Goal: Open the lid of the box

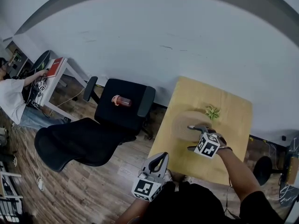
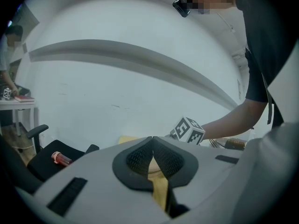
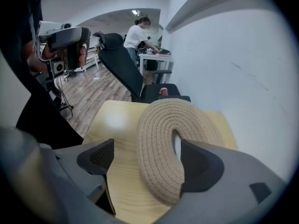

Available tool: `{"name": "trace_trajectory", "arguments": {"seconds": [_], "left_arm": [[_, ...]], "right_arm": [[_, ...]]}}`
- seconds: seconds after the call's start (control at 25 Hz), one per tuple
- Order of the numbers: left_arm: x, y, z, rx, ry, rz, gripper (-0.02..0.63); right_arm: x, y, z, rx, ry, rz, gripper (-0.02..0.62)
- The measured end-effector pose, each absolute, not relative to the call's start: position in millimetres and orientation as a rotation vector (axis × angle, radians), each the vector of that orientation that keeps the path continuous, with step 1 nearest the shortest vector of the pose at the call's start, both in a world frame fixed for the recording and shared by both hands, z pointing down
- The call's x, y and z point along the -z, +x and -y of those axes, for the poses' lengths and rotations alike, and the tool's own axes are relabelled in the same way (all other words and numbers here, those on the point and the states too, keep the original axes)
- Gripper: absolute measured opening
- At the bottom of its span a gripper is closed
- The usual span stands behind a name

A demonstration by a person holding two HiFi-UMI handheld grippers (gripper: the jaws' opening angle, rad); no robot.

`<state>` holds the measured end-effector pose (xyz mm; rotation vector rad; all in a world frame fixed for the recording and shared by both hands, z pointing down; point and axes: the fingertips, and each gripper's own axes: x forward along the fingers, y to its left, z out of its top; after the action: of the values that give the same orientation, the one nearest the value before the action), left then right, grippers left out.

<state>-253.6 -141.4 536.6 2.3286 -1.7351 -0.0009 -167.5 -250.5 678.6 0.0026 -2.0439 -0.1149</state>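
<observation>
One woven box [image 1: 185, 122] sits on the table [image 1: 233, 125], round and tan, near the table's left edge and about midway along it. From the right gripper view I see its coiled-rope lid [image 3: 161, 139] on the table's pale wood, with a dip in the coil on the side next to my right-hand jaw.

My right gripper [image 1: 190, 137] is over the table at the near side of the box, released, with its jaws spread wide and the lid between them. The left jaw stands clear of the rope with bare table between. The right jaw is close against the coil, and I cannot tell whether it touches.

A small green plant [image 1: 213, 112] lies on the table just past the box, toward the wall.

My left gripper [image 1: 160, 158] is off the table, beside its near left corner, clenched with its pads together and nothing between them.

Left of the table stands a black chair [image 1: 126, 111] with an orange bottle [image 1: 121, 101] lying on its seat. Far to the table's left, a person [image 1: 11, 97] bends over a white desk [image 1: 56, 78].
</observation>
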Motion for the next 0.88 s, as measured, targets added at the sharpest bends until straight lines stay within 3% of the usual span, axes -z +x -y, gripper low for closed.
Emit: {"name": "trace_trajectory", "arguments": {"seconds": [0.36,0.56,0.88], "left_arm": [[-544,-256,147,-0.01,2.297,1.785,0.019],[-547,-254,145,-0.02,2.291,1.775,0.02],[-543,-253,146,-0.018,2.299,1.783,0.02]], "right_arm": [[-709,-172,260,0.15,-0.107,1.908,0.433],[-712,-174,264,0.173,-0.113,1.879,0.332],[-697,-177,260,0.2,-0.091,1.916,0.313]]}}
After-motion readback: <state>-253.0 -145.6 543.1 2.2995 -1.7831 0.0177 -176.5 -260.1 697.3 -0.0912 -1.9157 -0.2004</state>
